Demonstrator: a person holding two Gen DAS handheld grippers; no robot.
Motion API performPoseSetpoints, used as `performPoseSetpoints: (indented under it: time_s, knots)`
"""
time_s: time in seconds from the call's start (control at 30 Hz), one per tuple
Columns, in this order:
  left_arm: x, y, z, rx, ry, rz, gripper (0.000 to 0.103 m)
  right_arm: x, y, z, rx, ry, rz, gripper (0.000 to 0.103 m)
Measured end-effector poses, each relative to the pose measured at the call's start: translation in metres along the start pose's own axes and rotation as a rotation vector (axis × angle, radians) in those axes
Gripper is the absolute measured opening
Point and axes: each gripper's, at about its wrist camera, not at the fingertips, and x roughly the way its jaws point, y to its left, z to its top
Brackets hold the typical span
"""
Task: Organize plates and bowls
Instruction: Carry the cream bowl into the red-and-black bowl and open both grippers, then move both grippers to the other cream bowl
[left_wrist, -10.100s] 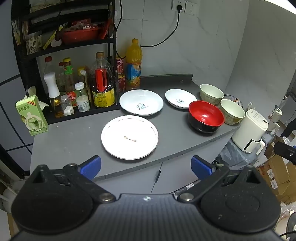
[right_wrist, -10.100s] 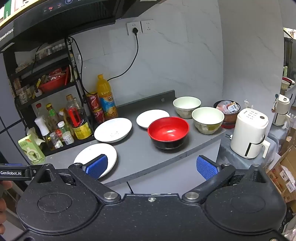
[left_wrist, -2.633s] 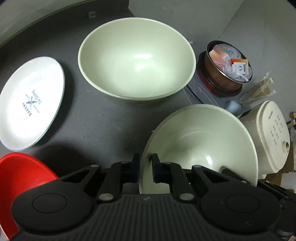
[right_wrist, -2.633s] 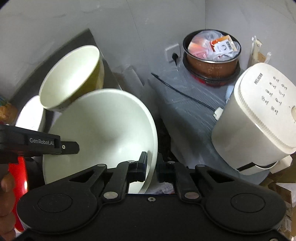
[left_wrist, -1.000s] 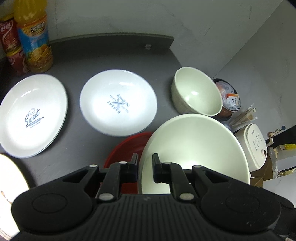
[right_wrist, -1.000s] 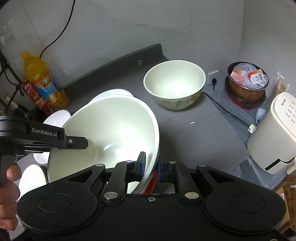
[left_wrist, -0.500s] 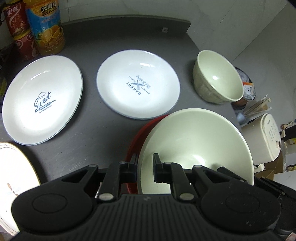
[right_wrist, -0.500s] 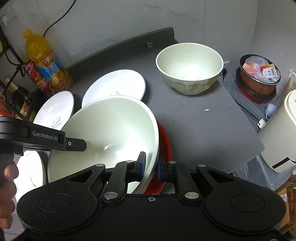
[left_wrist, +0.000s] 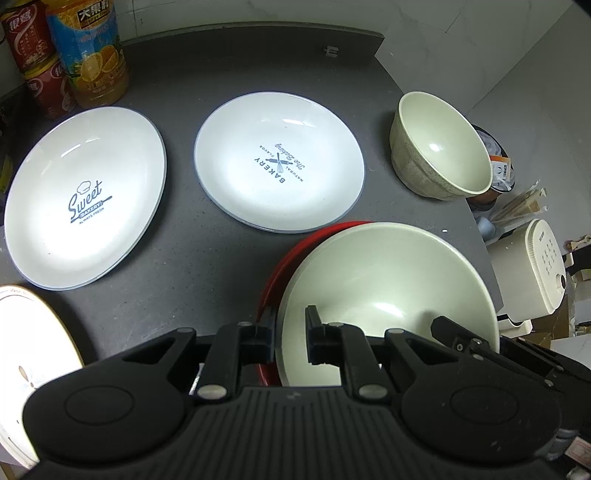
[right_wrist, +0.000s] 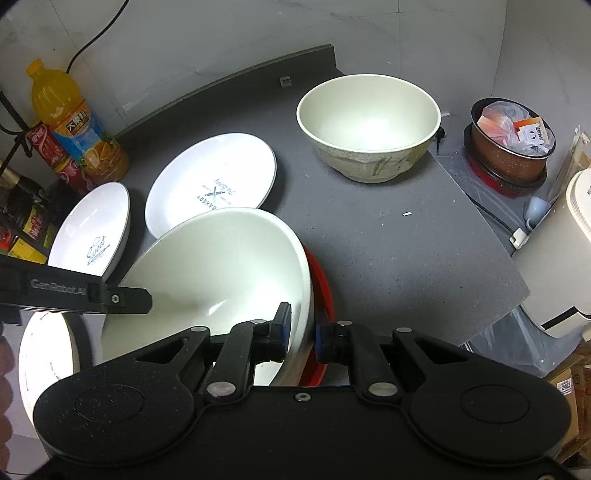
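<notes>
Left tool (left_wrist: 290, 334): clenched on the near-left rim of the pale green bowl (left_wrist: 388, 295), one finger outside the wall, one inside.
Right tool (right_wrist: 300, 332): clenched on the near-right rim of the same bowl (right_wrist: 218, 266), one finger on each side of the wall.
Pale green bowl: wide, shallow, plain glossy interior, tilted; it sits within the red bowl (left_wrist: 291, 254), whose rim shows as a crescent beside it. Whether the two touch cannot be told.
Red bowl: on the dark grey worktop (left_wrist: 192, 236), near its front edge.
Second bowl (right_wrist: 369, 125): deeper, cream inside, speckled outside with dark marks; upright at the rear right of the worktop, well apart from the held bowl.
Bakery plate (left_wrist: 279, 160): white, thin dark rim, blue "BAKERY" print; flat, just behind the red bowl.
Sweet plate (left_wrist: 86, 195): white, same rim, "Sweet" print; left of the Bakery plate, apart from it.
Third plate (left_wrist: 26, 354): white, thin gold rim line; at the front left, partly cut off.
</notes>
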Motion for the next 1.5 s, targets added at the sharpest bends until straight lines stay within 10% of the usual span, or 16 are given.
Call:
performPoseSetpoints:
  time_s: [0.4, 0.73, 1.5]
  knots:
    - [-0.012, 0.011, 0.006, 0.007, -0.021, -0.005, 0.015, 0.007, 0.008, -0.001, -0.016, 0.006, -0.043, 0.014]
    - [-0.029, 0.02, 0.006, 0.073, -0.065, 0.015, 0.057, -0.016, 0.027, 0.001, 0.014, -0.043, -0.046, 0.066]
    - [-0.056, 0.022, 0.024, 0.162, -0.143, -0.099, 0.077, -0.06, 0.008, -0.005, 0.22, -0.23, -0.11, 0.096]
